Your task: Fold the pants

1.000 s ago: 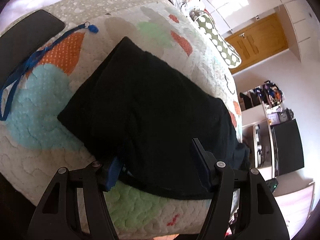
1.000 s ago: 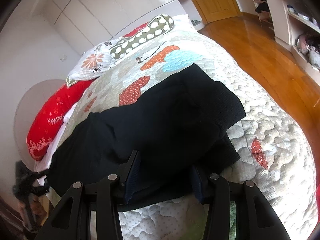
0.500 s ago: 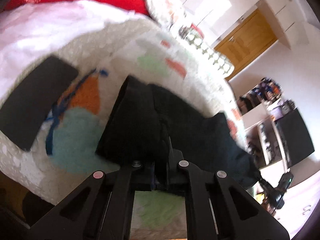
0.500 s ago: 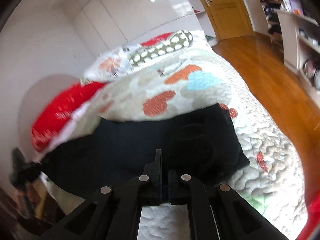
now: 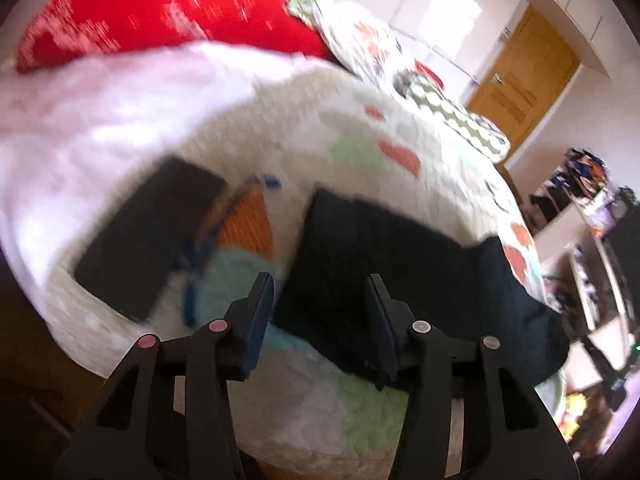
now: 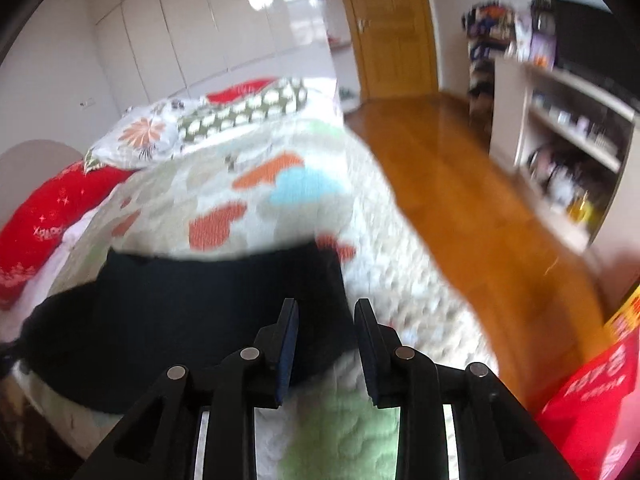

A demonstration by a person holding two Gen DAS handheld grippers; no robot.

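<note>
the folded black pants point(image 5: 400, 264) lie near the bed's point(image 5: 360, 412) front edge. left claw point(image 5: 320, 312) and right claw point(image 6: 325, 332) both hover parted, gripping nothing, just above the pants.

Bright daylight glares off the wardrobe doors point(image 6: 256, 4); both fisheye views are motion-blurred, edges bent and vignetted black at the corners.

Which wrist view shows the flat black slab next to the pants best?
Left wrist. The flat black slab lies whole on the quilt, left of the black pants, though motion-blurred. The right wrist view shows only the pants and quilt, no slab.
</note>
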